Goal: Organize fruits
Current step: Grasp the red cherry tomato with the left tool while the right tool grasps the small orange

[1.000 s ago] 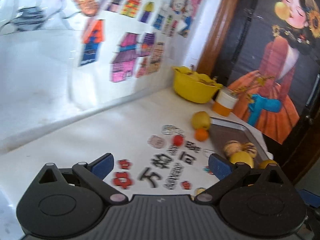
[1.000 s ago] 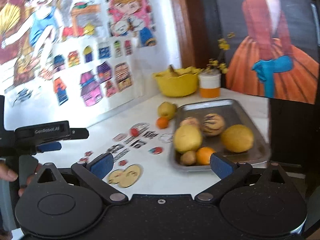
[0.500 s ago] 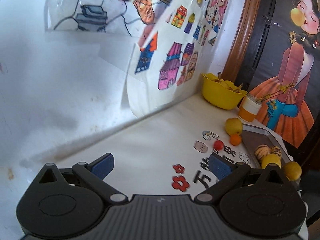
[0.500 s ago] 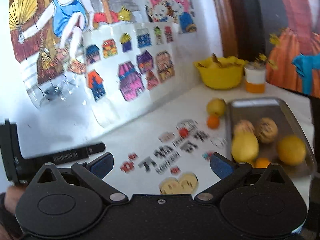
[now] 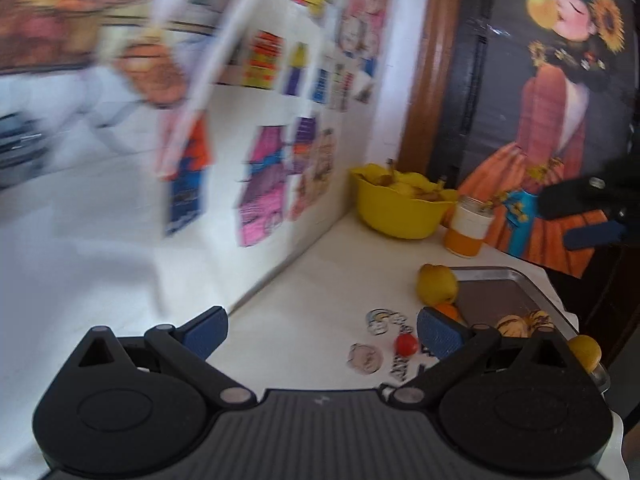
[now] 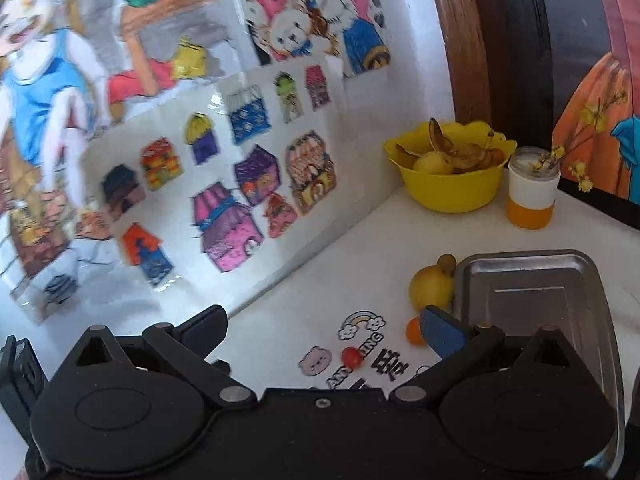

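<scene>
My left gripper [image 5: 322,330] is open and holds nothing above the white tabletop. Ahead of it lie a yellow pear [image 5: 436,284], a small orange [image 5: 449,310] and a red cherry tomato [image 5: 407,345]. To their right, a metal tray [image 5: 504,292] holds striped fruits [image 5: 514,325] and a yellow fruit [image 5: 585,352]. My right gripper [image 6: 324,330] is open too, low over the tray's [image 6: 528,292] near end. Its view shows the pear [image 6: 432,288], the orange [image 6: 414,331], the tomato [image 6: 351,357] and a small brown fruit [image 6: 447,263] left of the tray. Its body hides the tray's fruits.
A yellow bowl [image 6: 452,184] of peels and fruit and an orange-and-white cup [image 6: 532,196] stand in the back corner. A wall with children's drawings [image 6: 240,208] runs along the left. A dark poster panel [image 5: 560,120] closes the back right. Stickers [image 6: 360,326] lie on the tabletop.
The left view has swung right and nearer to the loose fruit. The right gripper has moved forward over the tray, hiding its fruits. Both stay open.
</scene>
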The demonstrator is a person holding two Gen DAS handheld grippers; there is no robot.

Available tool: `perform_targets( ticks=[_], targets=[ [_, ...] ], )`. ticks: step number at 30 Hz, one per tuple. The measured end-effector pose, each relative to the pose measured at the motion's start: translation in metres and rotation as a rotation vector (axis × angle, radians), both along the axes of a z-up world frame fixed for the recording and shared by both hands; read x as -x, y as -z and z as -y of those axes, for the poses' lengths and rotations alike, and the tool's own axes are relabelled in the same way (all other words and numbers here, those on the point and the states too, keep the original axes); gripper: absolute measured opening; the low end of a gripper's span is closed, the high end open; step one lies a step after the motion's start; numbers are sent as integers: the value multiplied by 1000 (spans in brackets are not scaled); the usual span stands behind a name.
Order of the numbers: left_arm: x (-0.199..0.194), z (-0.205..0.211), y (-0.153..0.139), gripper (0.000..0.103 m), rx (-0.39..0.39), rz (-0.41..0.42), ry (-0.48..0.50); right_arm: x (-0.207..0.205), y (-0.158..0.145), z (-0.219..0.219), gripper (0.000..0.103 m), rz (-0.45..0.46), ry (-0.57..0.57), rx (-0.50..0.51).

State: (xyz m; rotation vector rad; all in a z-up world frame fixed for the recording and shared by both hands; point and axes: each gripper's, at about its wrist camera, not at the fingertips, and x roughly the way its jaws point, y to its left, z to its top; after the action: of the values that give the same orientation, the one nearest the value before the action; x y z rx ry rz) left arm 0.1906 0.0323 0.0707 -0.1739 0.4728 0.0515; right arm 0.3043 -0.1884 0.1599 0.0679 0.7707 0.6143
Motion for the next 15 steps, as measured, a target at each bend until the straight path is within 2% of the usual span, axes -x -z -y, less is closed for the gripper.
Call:
perform_targets(
  ticks=[9,12,15],
  targets=[
    [-69,46,34,103,-28,-90,199,-56,62,5,102,-171,-9,-44],
    [-85,53,46,103,-33,-123,242,-69,77,7,101,-183,-7,-37],
    [-95,55,57,103,-10,-143,263,-78,90,7,96,-174,-22,-7]
  ],
)
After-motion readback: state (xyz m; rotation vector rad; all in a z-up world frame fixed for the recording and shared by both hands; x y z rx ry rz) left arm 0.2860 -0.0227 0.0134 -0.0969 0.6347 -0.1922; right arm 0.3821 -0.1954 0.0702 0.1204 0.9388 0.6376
